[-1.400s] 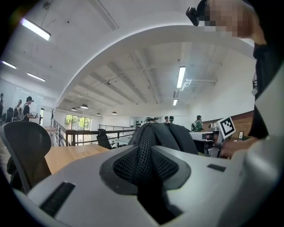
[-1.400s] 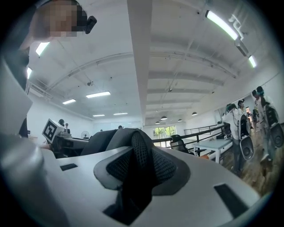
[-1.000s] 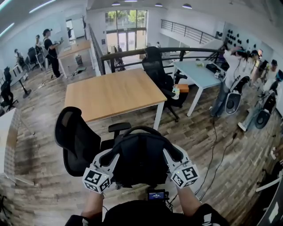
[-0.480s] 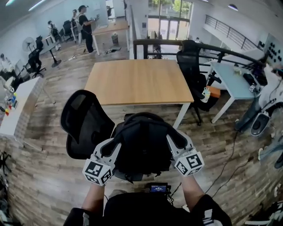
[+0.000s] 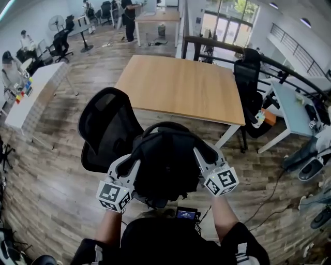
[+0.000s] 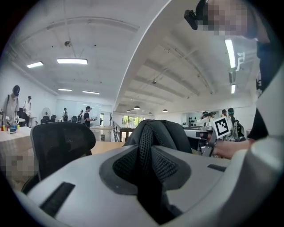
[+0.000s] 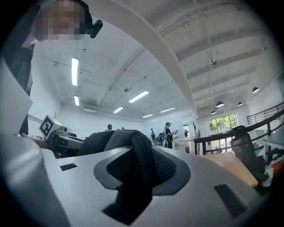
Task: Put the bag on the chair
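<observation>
Open-plan office interior.
- Grey-brown wood-plank floor [image 5: 57, 171] throughout.
- Square light-wood table with white legs [image 5: 181, 88], centre, top bare.
- Black high-backed office chair [image 5: 248, 77] beyond its right edge, beside a black metal railing [image 5: 217, 43].
- Pale blue desk [image 5: 292, 111], right.
- Long white bench [image 5: 36, 93], left.
- Tall windows [image 5: 227, 15] at the far end, greenery outside.
- White beamed ceiling [image 6: 168, 57] with lit strip lights [image 6: 72, 61].

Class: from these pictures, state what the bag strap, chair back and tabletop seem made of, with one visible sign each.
Bag strap: black padded mesh fabric, matt; its tiny holes show.
Chair back: probably black mesh, slightly see-through.
Tabletop: wood or wood-look laminate, smooth; even tan surface.
</observation>
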Demonstrator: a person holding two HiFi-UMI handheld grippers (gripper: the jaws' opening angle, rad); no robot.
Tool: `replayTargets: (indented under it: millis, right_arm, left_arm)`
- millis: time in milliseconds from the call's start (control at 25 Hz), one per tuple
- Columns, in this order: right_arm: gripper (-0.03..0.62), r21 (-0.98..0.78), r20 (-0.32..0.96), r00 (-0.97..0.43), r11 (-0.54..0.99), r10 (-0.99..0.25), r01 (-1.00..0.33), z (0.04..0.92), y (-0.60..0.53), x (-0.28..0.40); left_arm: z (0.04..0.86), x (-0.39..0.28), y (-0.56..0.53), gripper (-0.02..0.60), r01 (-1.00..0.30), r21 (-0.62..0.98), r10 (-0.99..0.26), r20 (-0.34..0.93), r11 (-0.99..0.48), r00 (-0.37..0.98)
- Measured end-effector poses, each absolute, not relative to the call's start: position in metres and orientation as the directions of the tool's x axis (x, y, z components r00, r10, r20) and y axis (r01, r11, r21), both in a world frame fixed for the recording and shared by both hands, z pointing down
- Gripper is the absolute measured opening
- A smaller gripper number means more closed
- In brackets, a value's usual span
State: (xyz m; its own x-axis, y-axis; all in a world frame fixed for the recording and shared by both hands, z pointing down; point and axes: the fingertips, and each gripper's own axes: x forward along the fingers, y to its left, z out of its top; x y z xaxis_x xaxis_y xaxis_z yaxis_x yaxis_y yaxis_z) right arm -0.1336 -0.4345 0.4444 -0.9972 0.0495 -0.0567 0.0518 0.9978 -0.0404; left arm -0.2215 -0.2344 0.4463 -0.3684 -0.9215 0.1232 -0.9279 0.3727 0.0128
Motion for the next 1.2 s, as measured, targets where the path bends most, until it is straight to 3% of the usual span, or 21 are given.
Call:
replayTargets:
  millis: [720, 1200]
  right_arm:
    - [0.133, -0.068, -0.007, -0.959, 0.957, 0.282, 0.282, 0.481, -0.442, -0.227]
    - [0.133, -0.061, 0.072, -0.789, 0.792, 0.610, 0.607, 0.528, -0.466, -0.276]
  left_arm:
    - [0.484, -0.264, -0.228, 0.087, -0.840, 0.083, -0.839, 0.162, 0.537, -0.520]
    - [0.546, -0.229, -0.259, 0.087, -0.564, 0.176, -0.591, 0.257, 0.807, -0.765]
